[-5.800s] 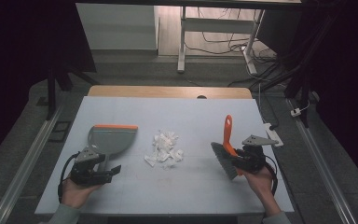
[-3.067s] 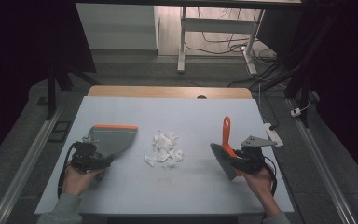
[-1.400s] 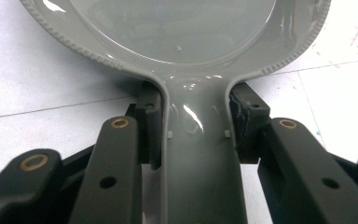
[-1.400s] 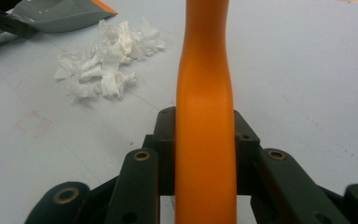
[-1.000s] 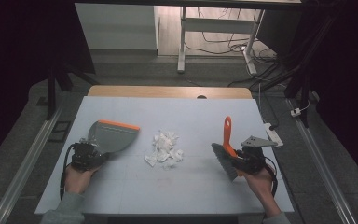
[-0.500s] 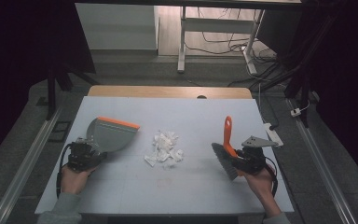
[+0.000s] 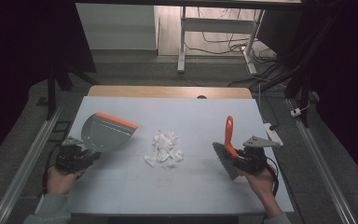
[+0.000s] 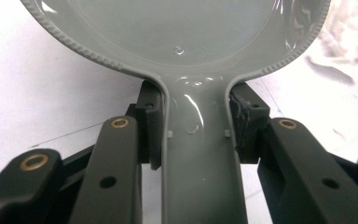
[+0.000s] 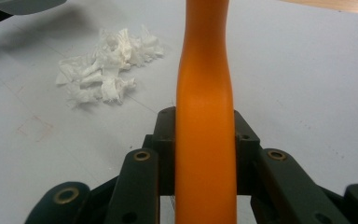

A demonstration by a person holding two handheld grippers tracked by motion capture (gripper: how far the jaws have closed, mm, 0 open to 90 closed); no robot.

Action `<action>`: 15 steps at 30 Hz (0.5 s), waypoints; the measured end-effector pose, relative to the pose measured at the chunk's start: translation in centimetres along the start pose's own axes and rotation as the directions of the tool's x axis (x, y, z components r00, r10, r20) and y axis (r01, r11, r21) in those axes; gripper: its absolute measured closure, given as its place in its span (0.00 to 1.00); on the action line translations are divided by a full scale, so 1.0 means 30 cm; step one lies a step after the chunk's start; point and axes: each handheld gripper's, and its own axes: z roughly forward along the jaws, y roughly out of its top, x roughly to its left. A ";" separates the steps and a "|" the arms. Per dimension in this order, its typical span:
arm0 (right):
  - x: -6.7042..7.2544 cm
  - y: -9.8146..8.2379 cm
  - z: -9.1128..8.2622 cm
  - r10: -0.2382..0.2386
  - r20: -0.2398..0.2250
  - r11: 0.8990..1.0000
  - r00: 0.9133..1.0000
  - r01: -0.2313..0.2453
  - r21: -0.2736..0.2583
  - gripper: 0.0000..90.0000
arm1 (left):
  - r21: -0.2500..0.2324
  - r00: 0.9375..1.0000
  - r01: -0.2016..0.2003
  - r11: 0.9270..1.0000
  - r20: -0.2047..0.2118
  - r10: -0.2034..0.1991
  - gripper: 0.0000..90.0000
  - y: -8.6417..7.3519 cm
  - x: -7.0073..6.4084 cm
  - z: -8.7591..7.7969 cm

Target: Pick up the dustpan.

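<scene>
Hands low in the high view, both tools up and ready. Left gripper (image 7: 85, 157), lower left, is clamped on the dustpan (image 7: 106, 133) handle, jaws pressed to both sides of it. Right gripper (image 7: 240, 161), lower right, is closed around the brush (image 7: 228, 145), its orange handle pinched between the jaws. Between them, mid-frame, the paper scraps (image 7: 165, 149) sit in a loose pile on the table (image 7: 186, 112), untouched. My read: tools picked up, sweeping not yet begun; the whole pile is left to go into the pan.
</scene>
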 end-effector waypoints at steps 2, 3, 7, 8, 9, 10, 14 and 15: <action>-0.001 -0.001 -0.001 0.001 0.000 1.000 1.000 -0.001 0.000 0.79 | 0.000 0.999 -0.025 1.000 0.020 0.025 0.68 -0.002 0.002 -0.011; -0.002 -0.001 0.000 0.002 -0.001 1.000 1.000 -0.002 -0.001 0.78 | 0.000 0.999 -0.041 0.999 0.029 0.041 0.68 -0.002 0.003 -0.016; -0.001 -0.001 0.000 -0.001 0.000 1.000 1.000 0.001 0.000 0.79 | 0.003 0.993 -0.102 0.995 0.061 0.102 0.68 -0.005 0.005 -0.046; -0.001 -0.001 0.000 -0.001 0.001 1.000 1.000 0.001 0.001 0.79 | 0.003 0.993 -0.102 0.995 0.061 0.102 0.68 -0.005 0.005 -0.046; -0.001 -0.001 0.000 -0.001 0.000 1.000 1.000 0.001 0.000 0.78 | 0.001 0.992 -0.112 0.994 0.068 0.111 0.68 -0.006 0.005 -0.051; -0.001 -0.001 0.000 -0.001 0.000 1.000 1.000 0.001 0.000 0.79 | 0.001 0.990 -0.121 0.993 0.078 0.121 0.68 -0.008 0.007 -0.057; -0.001 -0.003 0.003 -0.001 0.002 1.000 1.000 0.001 0.003 0.78 | 0.000 0.981 -0.166 0.986 0.106 0.165 0.68 -0.015 0.006 -0.073; -0.001 -0.004 0.003 0.000 0.002 1.000 1.000 0.000 0.004 0.78 | 0.000 0.981 -0.166 0.986 0.106 0.165 0.68 -0.015 0.006 -0.073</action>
